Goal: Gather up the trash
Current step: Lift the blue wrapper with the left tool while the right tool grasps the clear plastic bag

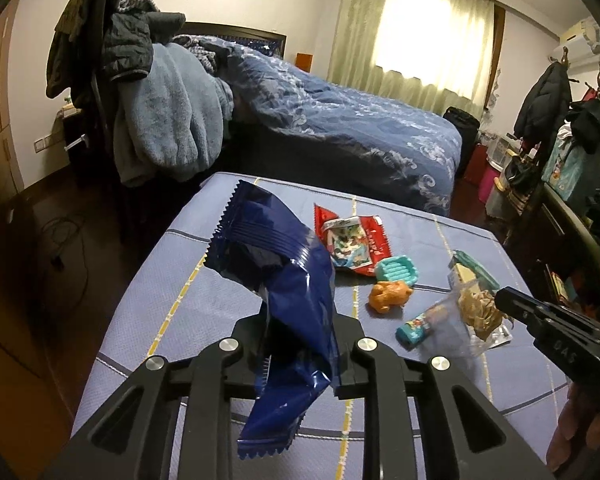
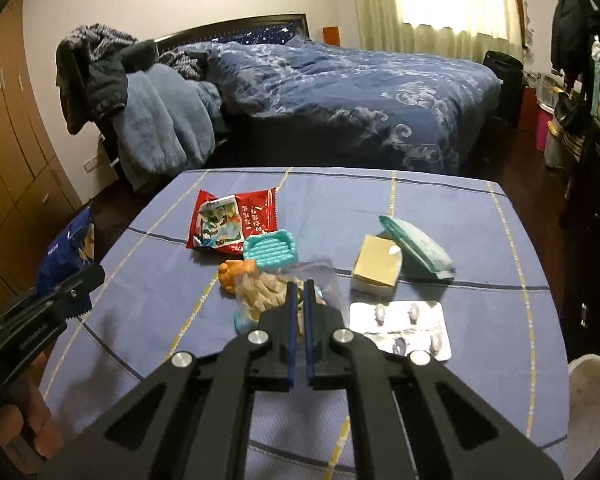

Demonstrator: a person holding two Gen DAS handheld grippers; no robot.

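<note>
My left gripper [image 1: 298, 320] is shut on a crumpled dark blue snack wrapper [image 1: 284, 280] and holds it above the blue checked tablecloth [image 1: 172, 320]; the wrapper also shows at the left of the right wrist view [image 2: 66, 256]. My right gripper [image 2: 299, 286] is shut on a clear plastic bag of tan snack pieces [image 2: 260, 292], seen in the left wrist view too [image 1: 468, 312]. A red snack wrapper [image 2: 228, 220] lies further back on the table.
On the table lie a teal soap dish [image 2: 270, 250], an orange toy [image 2: 230, 274], a small box [image 2: 376, 266], a teal packet [image 2: 416, 246], a pill blister [image 2: 400, 328] and a teal tube [image 1: 414, 326]. A bed [image 2: 340, 92] stands behind; a cluttered shelf [image 1: 572, 184] stands right.
</note>
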